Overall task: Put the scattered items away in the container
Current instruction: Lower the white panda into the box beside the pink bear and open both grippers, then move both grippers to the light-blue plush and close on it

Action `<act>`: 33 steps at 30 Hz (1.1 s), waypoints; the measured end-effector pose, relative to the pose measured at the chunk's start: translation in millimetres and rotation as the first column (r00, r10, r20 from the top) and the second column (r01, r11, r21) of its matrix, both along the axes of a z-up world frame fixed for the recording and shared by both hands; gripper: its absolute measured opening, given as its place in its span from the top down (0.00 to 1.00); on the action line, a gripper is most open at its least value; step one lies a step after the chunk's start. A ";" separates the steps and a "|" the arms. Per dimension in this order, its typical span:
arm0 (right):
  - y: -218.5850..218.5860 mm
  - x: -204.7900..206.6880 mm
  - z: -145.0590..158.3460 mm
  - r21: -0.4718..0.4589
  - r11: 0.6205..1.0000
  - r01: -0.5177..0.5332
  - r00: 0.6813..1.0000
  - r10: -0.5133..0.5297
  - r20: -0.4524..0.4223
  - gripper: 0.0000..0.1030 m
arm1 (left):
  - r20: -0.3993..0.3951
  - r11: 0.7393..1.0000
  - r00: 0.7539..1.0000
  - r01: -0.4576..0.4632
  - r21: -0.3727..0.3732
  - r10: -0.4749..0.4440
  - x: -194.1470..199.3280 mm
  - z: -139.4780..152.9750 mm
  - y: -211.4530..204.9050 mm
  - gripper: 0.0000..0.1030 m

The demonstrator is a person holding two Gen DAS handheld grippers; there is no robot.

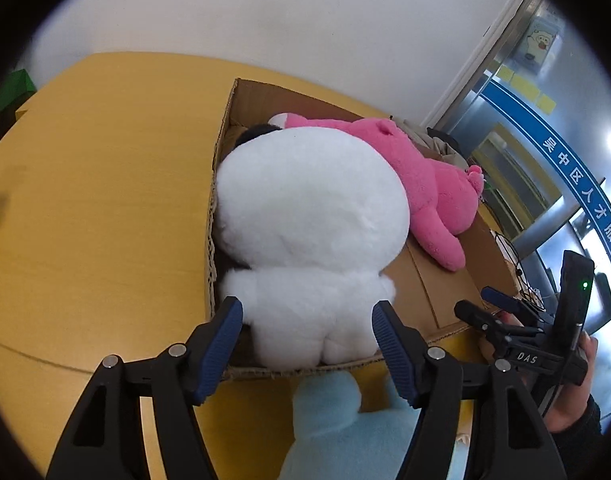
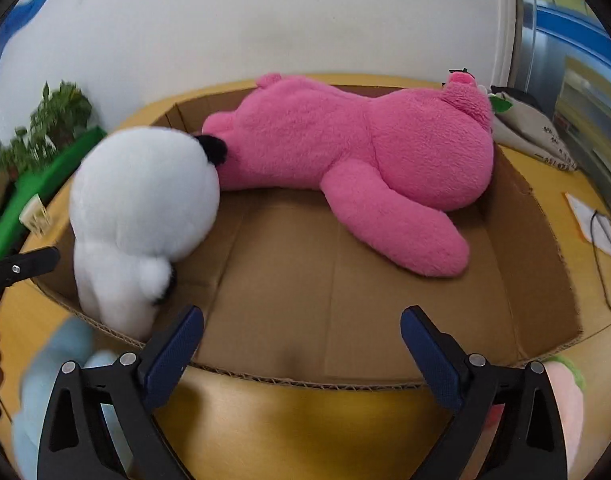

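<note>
A shallow cardboard box [image 1: 445, 280] [image 2: 305, 272] lies on the yellow table [image 1: 105, 200]. In it sits a white plush toy [image 1: 313, 208] [image 2: 145, 200] at the left end, with a pink plush bear [image 1: 425, 184] [image 2: 365, 152] stretched along the far side. My left gripper [image 1: 305, 308] is open; the white plush's bottom sits between its blue pads, which do not squeeze it. My right gripper [image 2: 303, 316] [image 1: 485, 306] stands wide open above the box's near edge, with nothing between its fingers. A light blue plush [image 1: 337, 420] [image 2: 65, 360] lies on the table in front of the box.
A pale pink and green soft item [image 2: 565, 392] shows at the lower right by the box. Beyond it lie a beige cloth bag [image 2: 533, 132] and paper with a black cable [image 2: 597, 224]. A green box and plant [image 2: 45, 128] stand at the left, and a white wall is behind.
</note>
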State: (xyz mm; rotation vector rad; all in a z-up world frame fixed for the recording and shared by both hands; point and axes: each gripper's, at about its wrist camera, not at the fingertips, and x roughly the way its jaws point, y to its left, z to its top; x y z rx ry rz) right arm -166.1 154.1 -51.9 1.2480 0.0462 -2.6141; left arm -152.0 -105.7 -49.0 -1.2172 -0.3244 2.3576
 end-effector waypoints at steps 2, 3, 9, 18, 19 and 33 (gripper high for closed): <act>3.6 4.2 1.6 -0.007 1.000 -0.006 1.000 0.006 -0.010 0.02 | 0.000 1.000 1.000 -0.004 0.013 0.004 7.1 0.0 -1.4 0.36; 5.5 6.9 2.0 -0.002 1.000 -0.009 1.000 0.009 -0.017 0.02 | 0.002 1.000 1.000 -0.005 0.017 0.005 10.1 0.2 -1.6 0.36; 9.8 21.7 6.2 0.015 1.000 -0.006 0.999 0.007 -0.040 0.02 | 0.023 0.998 0.998 -0.049 -0.033 0.050 16.9 7.0 8.3 0.35; 29.9 51.3 51.9 0.060 0.998 0.029 0.986 -0.019 -0.166 0.00 | -0.232 0.977 0.965 -0.160 -0.139 0.125 88.7 76.2 46.1 0.23; 34.1 59.2 54.8 0.072 0.997 0.033 0.983 -0.019 -0.184 0.00 | -0.257 0.976 0.959 -0.162 -0.145 0.120 99.8 80.5 52.6 0.23; 68.8 123.4 73.4 0.124 0.990 0.072 0.974 -0.043 -0.223 0.00 | -0.330 0.977 0.940 -0.151 -0.152 0.093 181.9 79.2 104.2 0.23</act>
